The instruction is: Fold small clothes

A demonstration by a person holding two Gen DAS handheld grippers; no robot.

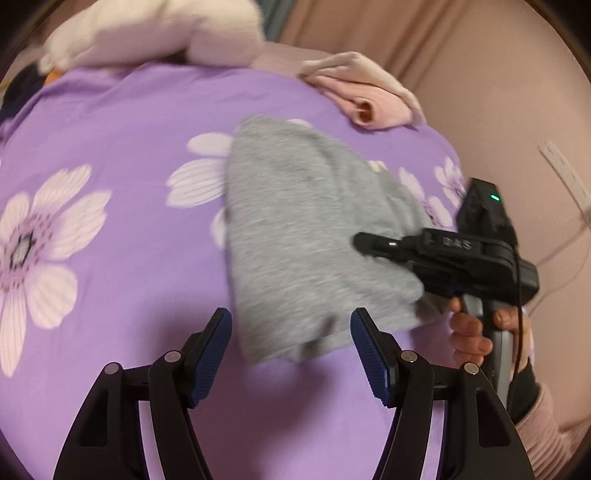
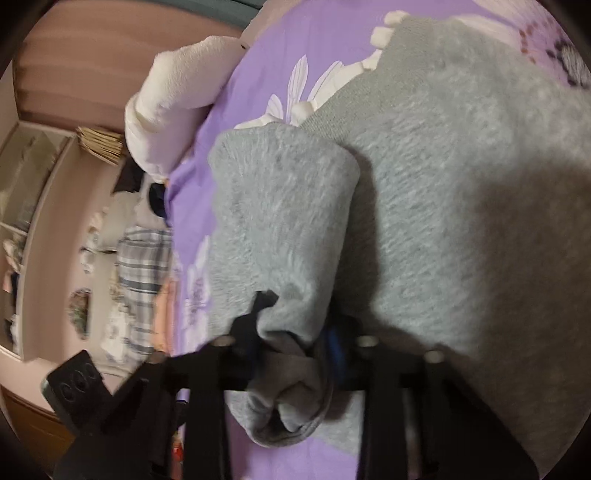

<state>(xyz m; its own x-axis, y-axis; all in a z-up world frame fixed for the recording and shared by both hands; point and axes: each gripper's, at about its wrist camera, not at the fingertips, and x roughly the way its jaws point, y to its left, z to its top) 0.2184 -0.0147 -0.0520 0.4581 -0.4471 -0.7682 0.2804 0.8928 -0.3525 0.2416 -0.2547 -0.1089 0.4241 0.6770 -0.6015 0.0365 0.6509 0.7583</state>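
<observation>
the black right gripper (image 1: pixel 364 242), lettered "das", has its jaws clenched on the soft grey knit garment (image 1: pixel 306 236) lying mid-bed on the purple flowered bedsheet (image 1: pixel 129 122); the left gripper (image 1: pixel 291 328) is released at 6 o'clock, and folded pink clothes (image 1: pixel 369 99) sit at 1 o'clock.

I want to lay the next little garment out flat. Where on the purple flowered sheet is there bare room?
The widest bare patch of the sheet lies left of the grey garment, running toward the white plush. It is crowded on the right, where the right gripper pinches the grey fabric, and near the pink folded clothes.
</observation>
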